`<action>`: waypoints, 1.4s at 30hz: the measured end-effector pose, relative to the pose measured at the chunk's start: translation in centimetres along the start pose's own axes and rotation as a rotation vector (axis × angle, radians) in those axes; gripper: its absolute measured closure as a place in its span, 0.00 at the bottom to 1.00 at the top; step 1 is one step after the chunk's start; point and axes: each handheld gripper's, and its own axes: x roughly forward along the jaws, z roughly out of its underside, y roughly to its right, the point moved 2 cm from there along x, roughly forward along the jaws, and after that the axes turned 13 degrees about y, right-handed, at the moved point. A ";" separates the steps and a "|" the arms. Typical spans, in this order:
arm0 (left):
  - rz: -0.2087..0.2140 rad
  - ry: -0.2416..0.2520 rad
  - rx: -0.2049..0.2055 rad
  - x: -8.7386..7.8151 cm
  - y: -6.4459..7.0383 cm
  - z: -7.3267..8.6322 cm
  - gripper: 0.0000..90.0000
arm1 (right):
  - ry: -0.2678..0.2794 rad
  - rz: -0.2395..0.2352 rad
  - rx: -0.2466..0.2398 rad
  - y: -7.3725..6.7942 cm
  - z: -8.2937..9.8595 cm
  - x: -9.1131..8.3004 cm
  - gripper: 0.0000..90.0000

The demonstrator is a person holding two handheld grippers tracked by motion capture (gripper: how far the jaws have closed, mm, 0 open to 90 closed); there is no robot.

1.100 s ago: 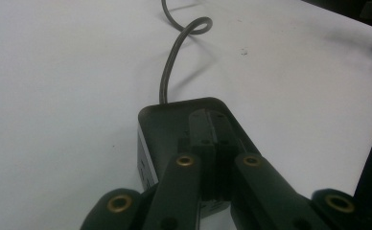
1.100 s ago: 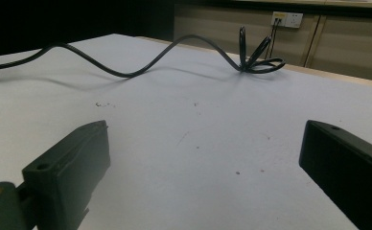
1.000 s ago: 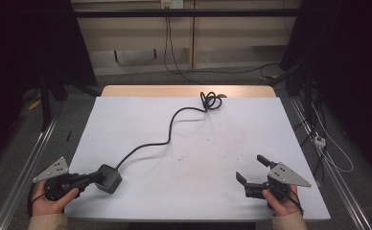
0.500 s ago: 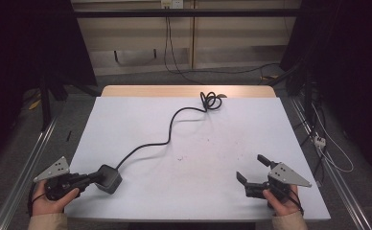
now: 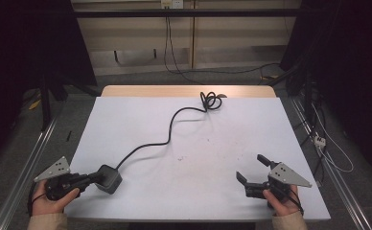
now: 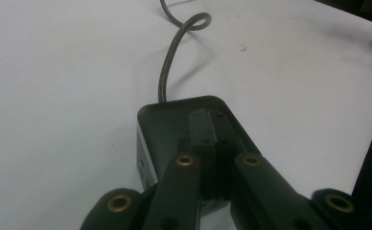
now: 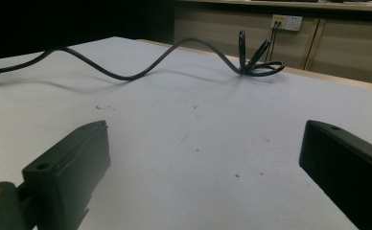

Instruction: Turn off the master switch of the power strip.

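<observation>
A dark grey power adapter [image 5: 108,178] lies on the white desk [image 5: 222,143] near its front left corner. In the left gripper view the block [image 6: 174,124] shows a flat, rounded-cornered top and a paler side face at its left. A black cord [image 5: 167,132] leaves the adapter's far end, snakes across the middle of the desk toward the back edge and ends in a bunched coil [image 5: 212,101] just short of that edge, a little right of centre. In the right gripper view the coil [image 7: 256,60] stands partly up off the surface, with loops leaning against each other.

The left gripper [image 5: 95,178] lies at the front left edge, held by the person's left hand [image 5: 50,201], a grey three-cornered plate on top. In its own view its two black jaws [image 6: 213,158] are pressed together flat over the adapter's top face; they touch each other with nothing between them, so they are clenched on top of the block rather than around it.

The right gripper [image 5: 251,168] lies near the front right corner of the desk, held by the right hand [image 5: 282,203], well apart from the adapter and the cord. Its jaws stand wide apart, released, with bare white desk between them [image 7: 198,158].

No containers are on the desk. Beyond the back edge, a wall socket [image 7: 287,22] sits on a beige panel with cables hanging from it.
</observation>
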 end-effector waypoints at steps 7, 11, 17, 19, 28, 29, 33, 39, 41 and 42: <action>-0.009 -0.010 0.025 0.0 0.2 -0.1 1.00 | 0.000 0.004 -0.002 0.0 0.0 0.0 0.03; -0.010 -0.014 0.032 0.1 0.3 -0.1 1.00 | 0.001 0.004 -0.001 0.0 0.0 0.0 0.03; -0.011 -0.010 0.048 0.1 0.3 -0.1 1.00 | 0.002 0.005 0.000 0.1 0.0 -0.1 0.03; -0.012 -0.004 0.045 0.1 0.3 -0.1 1.00 | 0.003 0.007 0.000 0.1 0.0 -0.1 0.03; -0.005 -0.023 0.054 0.2 0.4 -0.1 1.00 | 0.005 0.009 -0.001 0.1 -0.1 -0.1 0.03; -0.003 -0.015 0.054 0.2 0.4 -0.1 1.00 | 0.008 0.010 -0.001 0.1 -0.1 -0.1 0.03; -0.008 -0.016 0.054 0.1 0.4 -0.1 1.00 | 0.008 0.008 -0.003 0.2 -0.1 -0.1 0.03; -0.005 0.008 0.025 0.1 0.3 0.0 1.00 | 0.007 0.012 0.001 0.2 -0.1 -0.1 0.03; -0.002 0.008 0.019 0.1 0.2 0.1 1.00 | 0.008 0.009 0.000 0.2 -0.1 -0.1 0.03; -0.002 0.010 0.016 0.0 0.2 0.1 1.00 | 0.008 0.009 -0.002 0.2 -0.1 -0.1 0.03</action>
